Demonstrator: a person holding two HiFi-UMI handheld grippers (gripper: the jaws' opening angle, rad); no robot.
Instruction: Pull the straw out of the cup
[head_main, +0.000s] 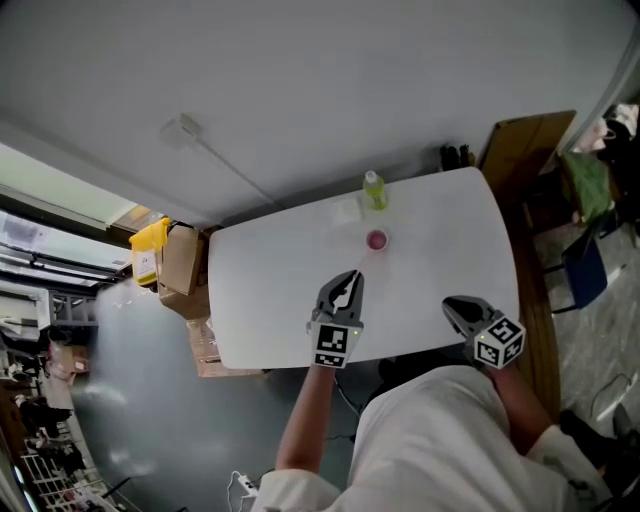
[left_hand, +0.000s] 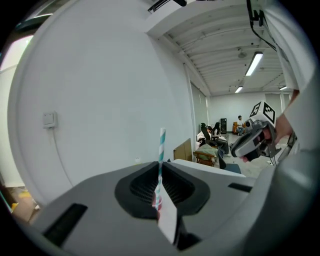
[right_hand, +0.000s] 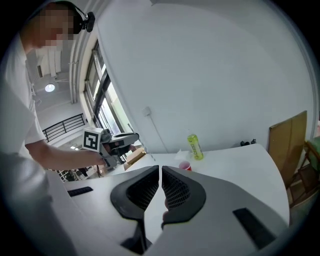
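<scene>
Left hand-held gripper (left_hand: 160, 164) is clamped on the straw (left_hand: 162, 145): jaws pinched nearly together with the teal-and-white striped straw between the pads. The straw's long axis runs upright, crossing the jaws and sticking up above them against the wall (left_hand: 100, 100). Its lower end drops into the jaw throat, so I can't see where it stops.

No cup in the left gripper view. In the head view the cup (head_main: 376, 240) sits on the counter (head_main: 270, 290), ahead of the left hand-held gripper (head_main: 350, 282) and slightly to its right, clearly apart from the jaws. The straw is too thin to pick out in that view. My read: the straw is already clear of the rim and the pull is essentially done.

Right hand-held gripper (right_hand: 160, 169): jaws together bar a hairline slit, nothing between them. In the head view it (head_main: 450, 304) hangs near the counter's near edge, farther from the cup than the left one. From its own camera the cup (right_hand: 185, 165) is straight ahead, with a green bottle (right_hand: 194, 146) just behind it.

Key relation: the straw is upright in the left jaws and the cup is forward and below, untouched by either gripper. If the straw is to be set down, the bare counter left of the cup is nearest. Keep the lower end away from the rim so the cup doesn't tip.
</scene>
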